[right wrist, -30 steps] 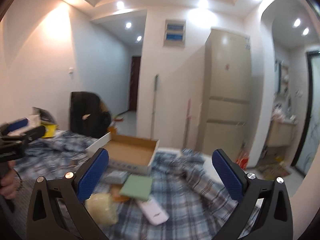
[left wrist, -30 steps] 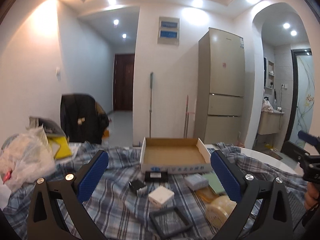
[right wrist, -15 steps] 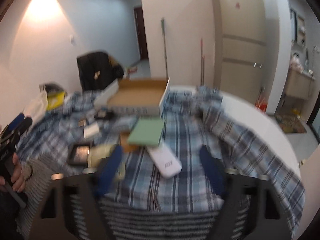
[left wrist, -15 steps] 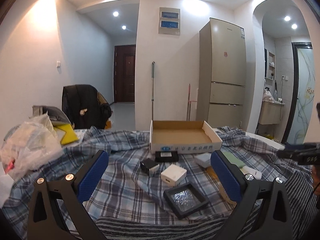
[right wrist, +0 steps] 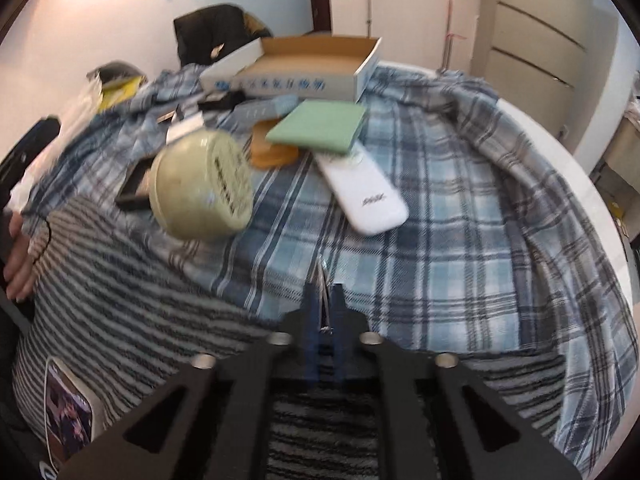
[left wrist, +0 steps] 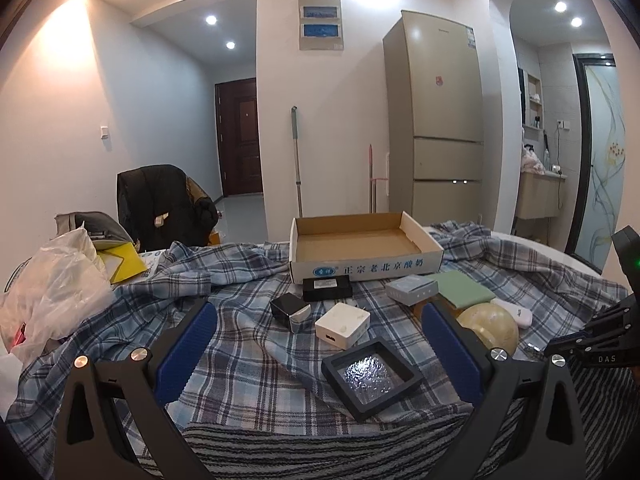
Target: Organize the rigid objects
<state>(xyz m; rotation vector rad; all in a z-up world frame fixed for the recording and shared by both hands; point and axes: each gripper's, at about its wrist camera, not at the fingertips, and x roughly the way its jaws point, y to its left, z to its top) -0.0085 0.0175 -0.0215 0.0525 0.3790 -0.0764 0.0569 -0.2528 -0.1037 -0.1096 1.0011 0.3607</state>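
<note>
Orange item | mostly hidden under green box | blurred

White-walled room lit by recessed ceiling lights. A tall beige fridge stands against the far wall; left of it, a hallway ends at a dark door; right, an arched doorway.

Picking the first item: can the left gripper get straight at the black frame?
Probably yes. The left gripper is open, and the black frame lies on the cloth just ahead between its fingers, with nothing on top or in front.
</note>
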